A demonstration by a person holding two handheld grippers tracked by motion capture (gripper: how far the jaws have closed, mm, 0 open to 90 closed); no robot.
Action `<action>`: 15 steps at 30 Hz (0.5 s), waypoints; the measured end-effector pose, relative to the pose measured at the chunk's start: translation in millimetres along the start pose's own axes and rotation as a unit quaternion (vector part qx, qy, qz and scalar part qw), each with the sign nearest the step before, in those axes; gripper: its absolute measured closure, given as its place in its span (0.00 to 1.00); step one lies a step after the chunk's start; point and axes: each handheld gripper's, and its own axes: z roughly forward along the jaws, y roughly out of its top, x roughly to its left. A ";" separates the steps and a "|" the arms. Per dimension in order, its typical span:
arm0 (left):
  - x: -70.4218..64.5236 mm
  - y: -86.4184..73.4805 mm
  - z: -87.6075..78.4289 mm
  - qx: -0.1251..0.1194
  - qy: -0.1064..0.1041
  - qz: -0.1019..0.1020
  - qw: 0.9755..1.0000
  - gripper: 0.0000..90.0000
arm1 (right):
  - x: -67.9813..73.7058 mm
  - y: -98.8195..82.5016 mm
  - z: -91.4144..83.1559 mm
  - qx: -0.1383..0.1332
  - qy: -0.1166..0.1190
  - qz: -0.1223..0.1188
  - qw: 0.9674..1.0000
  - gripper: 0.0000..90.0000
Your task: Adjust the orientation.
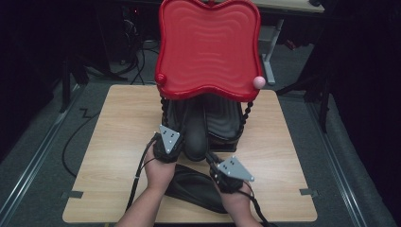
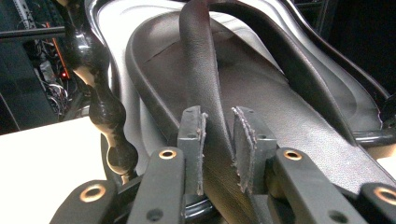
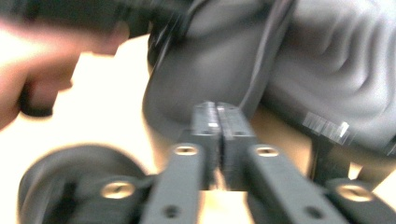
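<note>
- The shoe [image 1: 197, 127] is a dark, matte leather slip-on with a grained surface; it sits at the bench's [image 1: 108, 142] middle, under the red tray [image 1: 208, 47], on the stand's black lower shelf [image 1: 226, 124].
- In the left gripper view the shoe [image 2: 261, 93] has a smooth rolled rim round its opening and a pebbled insole, with a narrow leather strap [image 2: 201, 79] rising from the front toward 12 o'clock.
- The left tongs [image 2: 219, 144] stand either side of that strap near its base; the left pad lies against it, and there seems to be a slim gap at the right pad, so the hold looks loose. Their grey pads are frayed along the edges.
- In the high view the left tongs [image 1: 176, 152] sit at the shoe's 8 o'clock, the hand behind them at 6 o'clock.
- The right tongs [image 3: 219, 122] are closed with nothing between them, pads pressed together; that view is blurred, so finer detail is hard to read. They point at the grey shoe body ahead.
- In the high view the right tongs [image 1: 211, 160] lie at the shoe's 5 o'clock.
- A second dark shoe [image 1: 194, 187] lies flat on the bench between the two hands, at 6 o'clock of the first.
- The tray has a rippled surface and a wavy outline, with a pink ball [image 1: 258, 82] at its 4 o'clock corner and a red ball [image 1: 161, 78] at its 8 o'clock corner; black beaded posts [image 1: 164, 109] hold it up.
- One beaded post [image 2: 105, 107] shows glossy at 9 o'clock in the left gripper view.
- No brand, label or writing can be read on either shoe or on the tray.
</note>
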 end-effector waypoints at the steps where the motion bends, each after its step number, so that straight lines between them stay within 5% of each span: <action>1: 0.0 0.4 0.5 0.000 0.001 -0.001 1.000 0.81 | 3.2 -6.2 -1.1 0.011 0.006 0.000 1.000 1.00; 8: 2.3 2.3 4.2 -0.004 0.002 -0.011 1.000 0.82 | 16.3 -11.9 15.3 0.034 0.018 -0.021 0.999 1.00; 12: 5.2 5.6 8.5 -0.007 0.007 -0.013 1.000 0.81 | 13.7 -8.6 28.7 0.038 0.015 -0.009 0.999 1.00; 15: 5.9 1.6 8.4 -0.005 -0.004 -0.019 1.000 0.71 | 13.0 -7.3 33.8 0.041 0.011 -0.001 0.999 1.00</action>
